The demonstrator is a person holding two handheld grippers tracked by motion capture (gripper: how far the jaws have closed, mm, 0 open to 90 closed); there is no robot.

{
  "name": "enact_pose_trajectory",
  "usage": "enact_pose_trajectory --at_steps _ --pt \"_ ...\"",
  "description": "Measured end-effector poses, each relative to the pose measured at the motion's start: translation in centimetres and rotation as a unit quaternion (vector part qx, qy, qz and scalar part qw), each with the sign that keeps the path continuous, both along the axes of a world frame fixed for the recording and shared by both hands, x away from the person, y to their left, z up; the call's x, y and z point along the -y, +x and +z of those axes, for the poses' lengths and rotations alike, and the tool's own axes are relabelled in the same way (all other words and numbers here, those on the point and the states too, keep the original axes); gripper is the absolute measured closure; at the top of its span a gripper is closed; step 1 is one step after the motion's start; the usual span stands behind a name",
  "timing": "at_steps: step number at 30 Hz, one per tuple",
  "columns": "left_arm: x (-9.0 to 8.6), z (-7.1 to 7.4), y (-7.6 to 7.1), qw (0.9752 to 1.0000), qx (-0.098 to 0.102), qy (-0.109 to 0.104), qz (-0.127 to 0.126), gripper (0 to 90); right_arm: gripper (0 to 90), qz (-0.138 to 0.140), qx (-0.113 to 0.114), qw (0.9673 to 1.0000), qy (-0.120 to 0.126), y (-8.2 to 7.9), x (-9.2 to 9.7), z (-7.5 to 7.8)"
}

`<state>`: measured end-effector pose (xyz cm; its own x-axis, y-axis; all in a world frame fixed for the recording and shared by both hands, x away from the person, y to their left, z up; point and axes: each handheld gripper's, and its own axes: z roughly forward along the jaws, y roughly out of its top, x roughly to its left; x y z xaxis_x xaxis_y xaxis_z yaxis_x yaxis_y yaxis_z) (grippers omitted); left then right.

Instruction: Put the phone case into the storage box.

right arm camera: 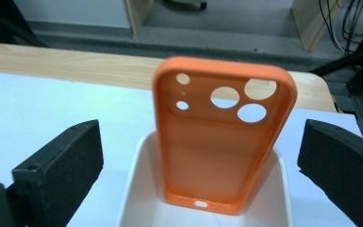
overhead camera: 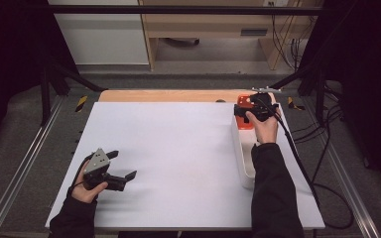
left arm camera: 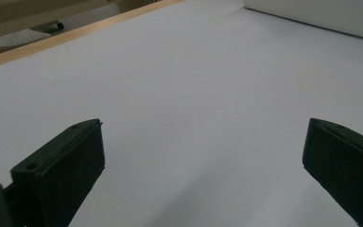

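Note:
An orange phone case [right arm camera: 222,156] stands upright at the far end of a long white tray [right arm camera: 134,194], its open side and camera holes facing me. My right gripper [right arm camera: 201,165] is open, a jaw on either side of the case and neither touching it. In the high view the case [overhead camera: 243,120] and the right gripper [overhead camera: 252,105] are at the table's far right, over the tray [overhead camera: 243,163]. My left gripper [overhead camera: 122,164] rests open near the front left with nothing between its jaws; in its own view the left gripper [left arm camera: 203,161] faces the bare white table.
The white table top [overhead camera: 178,148] has a wooden strip [overhead camera: 168,95] along its far edge. Black cables [overhead camera: 302,168] trail off the right side. Metal frame rails [overhead camera: 20,168] run along both sides, with wooden furniture beyond.

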<state>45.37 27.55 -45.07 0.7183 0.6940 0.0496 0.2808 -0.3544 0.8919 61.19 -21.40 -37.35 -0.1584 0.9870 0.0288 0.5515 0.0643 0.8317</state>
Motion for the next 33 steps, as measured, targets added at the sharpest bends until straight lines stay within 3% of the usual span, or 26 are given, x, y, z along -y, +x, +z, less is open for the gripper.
enact_pose_trajectory --at_steps 7,13,16,19,26,27,28,31,33 --pt "0.1 0.0 0.0 1.0000 -0.001 0.002 0.000 0.0 2.1 0.040 0.020 0.9988 0.020 -2.3 -0.3 1.3" --pt "0.1 -0.1 0.0 1.0000 -0.002 0.002 0.000 0.0 2.4 0.096 0.033 0.9940 0.042 -5.1 -0.6 2.5" --pt "0.1 -0.1 0.0 1.0000 -0.001 0.002 -0.001 0.0 3.0 0.107 0.041 0.9927 0.038 -5.9 -0.6 2.8" --pt "0.1 -0.1 0.0 1.0000 -0.001 0.001 0.000 0.0 3.1 0.126 0.054 0.9894 0.049 -7.1 -0.6 3.4" --pt "0.1 0.0 0.0 1.0000 -0.001 -0.001 -0.001 0.0 1.6 0.193 0.081 0.9758 0.064 -9.9 -0.4 3.9" --pt "0.1 0.0 0.0 1.0000 -0.001 -0.002 -0.001 0.0 1.3 0.215 0.087 0.9707 0.061 -10.6 -0.4 3.8" --pt "0.1 0.0 -0.1 1.0000 -0.001 -0.003 -0.001 0.0 1.3 0.215 0.087 0.9707 0.061 -10.6 -0.4 3.8" --pt "0.1 0.0 -0.1 1.0000 -0.001 -0.004 -0.002 0.0 0.6 0.252 0.093 0.9619 0.049 -11.7 -0.4 3.2" --pt "0.2 0.0 -0.1 1.0000 -0.001 -0.004 -0.003 0.0 1.1 0.261 0.094 0.9599 0.037 -12.7 -0.5 2.6"
